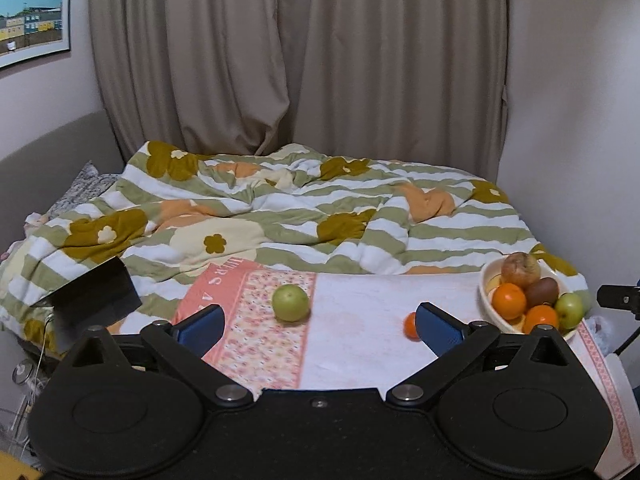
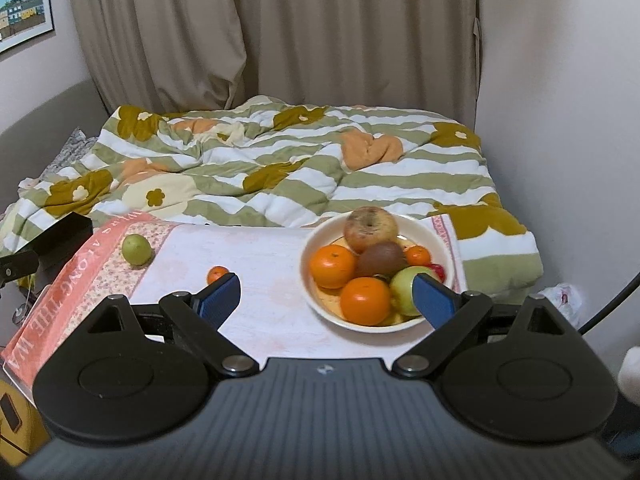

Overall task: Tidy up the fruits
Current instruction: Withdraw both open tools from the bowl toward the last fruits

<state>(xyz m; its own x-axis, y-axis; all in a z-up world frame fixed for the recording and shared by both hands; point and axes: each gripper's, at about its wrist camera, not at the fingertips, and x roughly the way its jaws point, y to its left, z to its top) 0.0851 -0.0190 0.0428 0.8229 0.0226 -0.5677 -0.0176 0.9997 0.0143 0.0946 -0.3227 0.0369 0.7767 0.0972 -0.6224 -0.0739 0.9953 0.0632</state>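
While most of the fruit already sits in the cream bowl (image 2: 316,304), two pieces lie loose on the towel-covered counter (image 1: 360,344), so the gathering step looks unfinished. Farthest left is the green apple (image 1: 291,303), resting on the towel's (image 2: 60,292) floral band; right of it, well apart, lies the small mandarin (image 1: 410,325), beside the bowl rather than in it.

The left claw (image 1: 318,330) is spread wide and empty, hovering short of both loose fruits, with the mandarin just beside its right-hand pad. The right claw (image 2: 326,300) is likewise wide open and empty, its right-hand pad in front of the bowl's near edge. The next move probably calls for lowering one claw around the mandarin or apple, closing gently on the round skin, and carrying it to the heaped bowl without dislodging the pile.

From the left wrist, a black box (image 1: 90,300) shows by the counter's left edge. Only the right wrist shows the bowl's whole contents: two oranges (image 2: 333,266), a brown kiwi (image 2: 380,258), a russet apple (image 2: 370,228), another mandarin and something red at the back.
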